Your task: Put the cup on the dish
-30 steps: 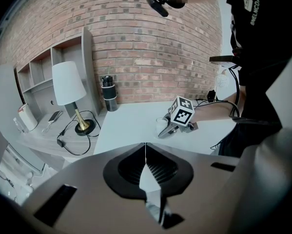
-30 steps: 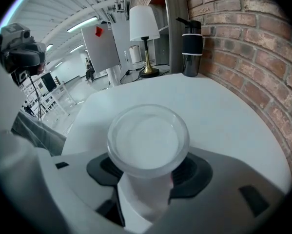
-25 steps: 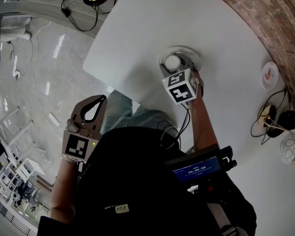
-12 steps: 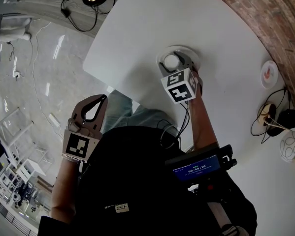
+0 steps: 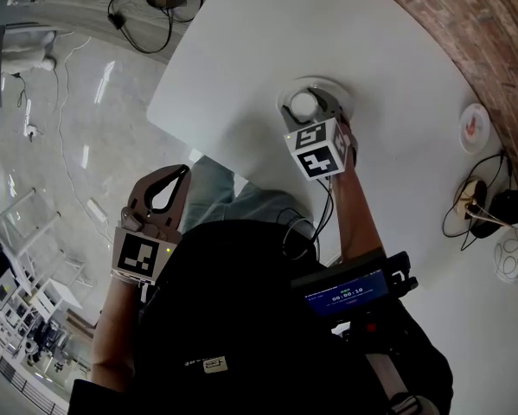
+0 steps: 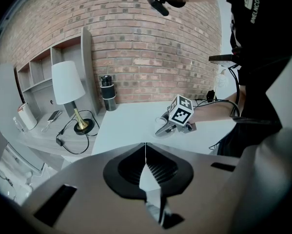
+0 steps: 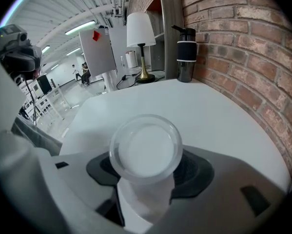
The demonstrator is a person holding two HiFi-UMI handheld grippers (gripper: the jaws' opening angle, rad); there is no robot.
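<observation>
A translucent white cup [image 5: 303, 105] stands upright between the jaws of my right gripper [image 5: 307, 102], directly over a round white dish [image 5: 335, 89] on the white table [image 5: 397, 76]. In the right gripper view the cup [image 7: 146, 147] fills the gap and both dark pads [image 7: 197, 172] press its sides, so this gripper is shut on it. Whether the cup's base touches the dish is hidden. My left gripper [image 5: 179, 176] is shut with nothing in it and hangs off the table's near edge, beside the person's body. Its jaws [image 6: 146, 152] meet in a thin line.
A small saucer with a red mark [image 5: 473, 128], cables [image 5: 476, 210] and a round glass object [image 5: 511, 262] lie at the table's right. A lamp [image 7: 140, 33] and a black bottle [image 7: 186, 52] stand at the far end by the brick wall. The table edge [image 5: 168, 119] runs left of the dish.
</observation>
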